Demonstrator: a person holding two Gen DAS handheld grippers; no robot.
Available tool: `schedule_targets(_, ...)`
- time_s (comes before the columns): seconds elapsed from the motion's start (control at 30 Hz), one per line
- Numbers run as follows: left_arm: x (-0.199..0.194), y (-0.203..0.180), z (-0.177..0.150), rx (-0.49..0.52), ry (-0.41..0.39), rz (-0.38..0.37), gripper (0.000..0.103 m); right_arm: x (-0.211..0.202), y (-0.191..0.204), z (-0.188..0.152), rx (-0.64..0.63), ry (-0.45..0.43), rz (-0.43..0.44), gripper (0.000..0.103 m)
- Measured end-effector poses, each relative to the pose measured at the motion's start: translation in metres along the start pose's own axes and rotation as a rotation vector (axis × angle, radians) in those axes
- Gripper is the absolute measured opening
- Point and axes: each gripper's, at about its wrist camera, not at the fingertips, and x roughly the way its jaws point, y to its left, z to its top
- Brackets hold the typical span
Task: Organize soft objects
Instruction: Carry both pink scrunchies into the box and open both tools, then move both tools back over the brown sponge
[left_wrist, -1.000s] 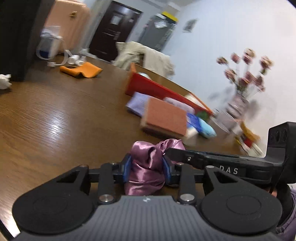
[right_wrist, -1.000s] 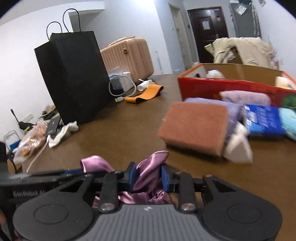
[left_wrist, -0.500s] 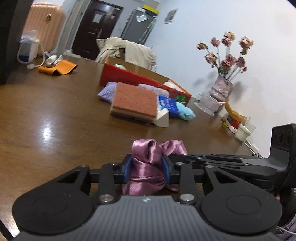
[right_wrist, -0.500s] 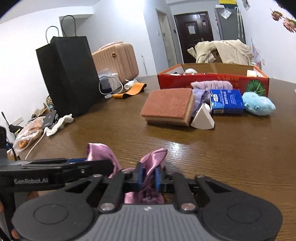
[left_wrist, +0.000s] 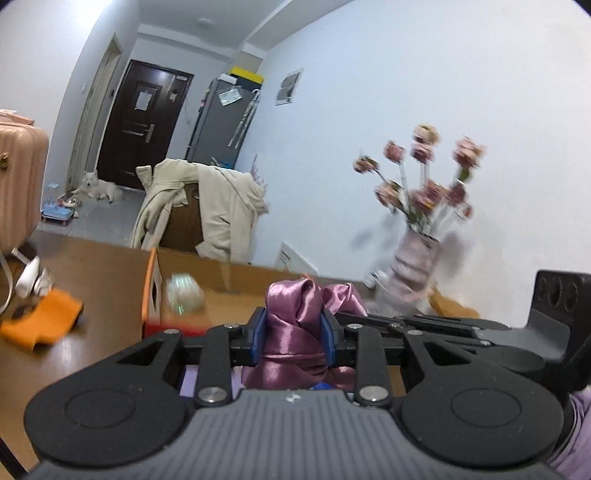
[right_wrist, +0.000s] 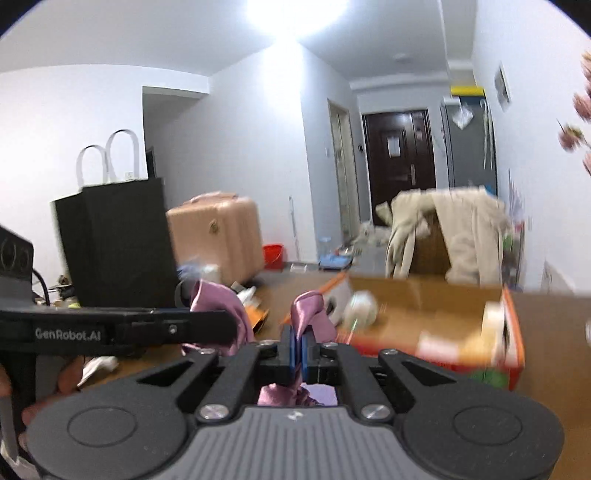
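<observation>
Two grippers share one load — a piece of shiny mauve satin cloth (left_wrist: 293, 325). The left gripper (left_wrist: 293, 332) has its blue pads (left_wrist: 258, 334) partly closed, pressing on a thick bunched fold of the cloth, which rises in a peak above the fingers and spills down behind them. The right gripper (right_wrist: 297, 349) has its blue pads pinched almost together on a thin fold of the same cloth (right_wrist: 310, 317), with a tuft standing above the jaws and more fabric hanging below. In the right wrist view, the left gripper crosses the frame from the left edge with a second tuft of cloth beside its tip; a hand (right_wrist: 66, 376) grips its handle. The cloth hangs between both tools, raised clear of the brown wooden table (left_wrist: 103, 280). Just beyond it lies an open cardboard box with red-orange sides (right_wrist: 513, 332), holding a pale round object (right_wrist: 364, 308) — detail is blurred. A vase of pink flowers (left_wrist: 417, 266) stands to the right near the wall.
</observation>
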Motion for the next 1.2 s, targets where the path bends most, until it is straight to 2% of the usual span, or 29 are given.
schedule_targets(0.1,0.048,0.025,0.029,-0.016,0.018,0.03,0.03,0.054,-0.026,0.022,0.037,0.013,-0.022,0.004)
schedule_targets(0.17,0.083,0.044,0.037,-0.031,0.053,0.065,0.03,0.093,-0.041,0.026,0.076,0.058,-0.022,0.004)
schedule_targets(0.23,0.114,0.061,0.038,-0.043,0.095,0.096,0.03,0.125,-0.052,0.023,0.08,0.086,-0.052,0.004)
schedule_targets(0.37,0.159,0.088,0.022,-0.035,0.163,0.205,0.034,0.183,-0.068,0.004,0.08,0.169,-0.079,0.004)
schedule_targets(0.47,0.173,0.102,0.009,-0.035,0.223,0.231,0.051,0.209,-0.074,-0.013,0.087,0.229,-0.077,0.005)
schedule_targets(0.5,0.173,0.106,0.006,-0.044,0.22,0.227,0.058,0.213,-0.075,-0.017,0.081,0.238,-0.084,0.006)
schedule_targets(0.6,0.169,0.109,0.007,-0.033,0.199,0.2,0.065,0.226,-0.082,-0.027,0.103,0.294,-0.049,0.011)
schedule_targets(0.63,0.168,0.108,0.008,-0.029,0.19,0.197,0.071,0.226,-0.082,-0.03,0.116,0.304,-0.032,0.013)
schedule_targets(0.7,0.163,0.105,0.011,-0.017,0.172,0.198,0.076,0.226,-0.083,-0.032,0.134,0.306,-0.031,0.025)
schedule_targets(0.73,0.161,0.103,0.013,-0.007,0.176,0.204,0.076,0.225,-0.084,-0.031,0.132,0.298,-0.034,0.035)
schedule_targets(0.83,0.149,0.094,0.02,0.011,0.168,0.212,0.076,0.21,-0.082,-0.02,0.134,0.255,-0.045,0.054)
schedule_targets(1.03,0.097,0.075,0.033,0.068,0.125,0.226,0.085,0.142,-0.073,0.019,0.093,0.141,-0.102,0.056)
schedule_targets(1.13,0.062,0.06,0.04,0.113,0.08,0.233,0.095,0.094,-0.066,0.038,0.076,0.063,-0.141,0.064)
schedule_targets(1.2,0.04,0.053,0.042,0.128,0.058,0.23,0.098,0.063,-0.059,0.045,0.058,0.024,-0.173,0.068)
